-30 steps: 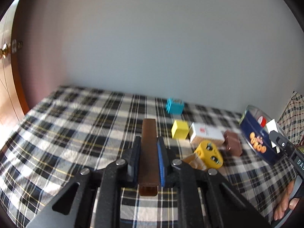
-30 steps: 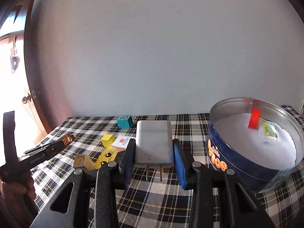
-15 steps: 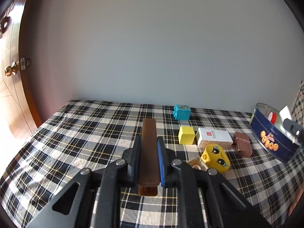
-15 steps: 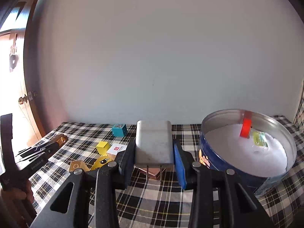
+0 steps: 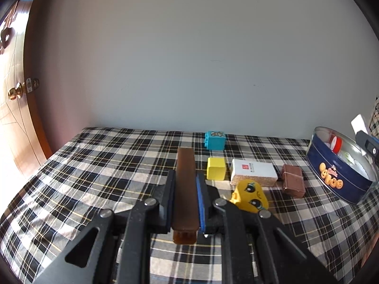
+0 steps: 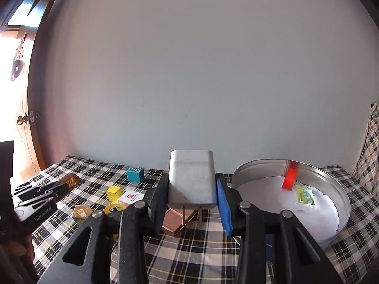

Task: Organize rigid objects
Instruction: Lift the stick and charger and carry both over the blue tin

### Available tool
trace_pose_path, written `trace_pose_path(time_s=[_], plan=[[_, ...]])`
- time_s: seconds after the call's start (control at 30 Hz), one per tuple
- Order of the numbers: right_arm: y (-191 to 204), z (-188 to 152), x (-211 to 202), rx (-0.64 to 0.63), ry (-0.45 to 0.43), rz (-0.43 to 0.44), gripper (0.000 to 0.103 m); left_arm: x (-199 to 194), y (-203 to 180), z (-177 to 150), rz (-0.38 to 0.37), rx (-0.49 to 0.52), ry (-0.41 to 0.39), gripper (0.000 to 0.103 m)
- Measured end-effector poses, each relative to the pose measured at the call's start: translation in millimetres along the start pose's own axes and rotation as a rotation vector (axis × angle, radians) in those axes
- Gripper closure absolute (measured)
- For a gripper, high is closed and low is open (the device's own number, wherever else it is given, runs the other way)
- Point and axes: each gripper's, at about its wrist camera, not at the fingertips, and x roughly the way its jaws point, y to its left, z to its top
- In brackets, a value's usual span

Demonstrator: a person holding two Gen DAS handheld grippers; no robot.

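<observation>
Plaid bedcover [image 5: 99, 165] with blocks being sorted into round blue tin [image 5: 336, 182].
Brown bar [image 5: 185, 189] is being clamped by left gripper [image 5: 184, 203], grey charger [image 6: 191, 179] by right gripper [image 6: 193, 201]; several blocks are left.

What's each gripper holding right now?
Left gripper shut on brown bar. Right gripper shut on grey charger. Round tin unobstructed.

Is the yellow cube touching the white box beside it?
Apart. In the left wrist view, a strip of plaid cloth shows between the yellow cube and the white box.
</observation>
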Motion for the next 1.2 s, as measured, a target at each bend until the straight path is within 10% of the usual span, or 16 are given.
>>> trace_pose_path(time_s=[0.67, 1.2], plan=[[-60, -13, -18, -0.161, -0.073, -0.206, 0.063, -8, -57, 4, -0.06, 0.029, -0.015, 0.089], [-135, -6, -19, -0.038, -0.062, -0.28, 0.063, -8, -146, 17, -0.161, 0.09, -0.035, 0.089]])
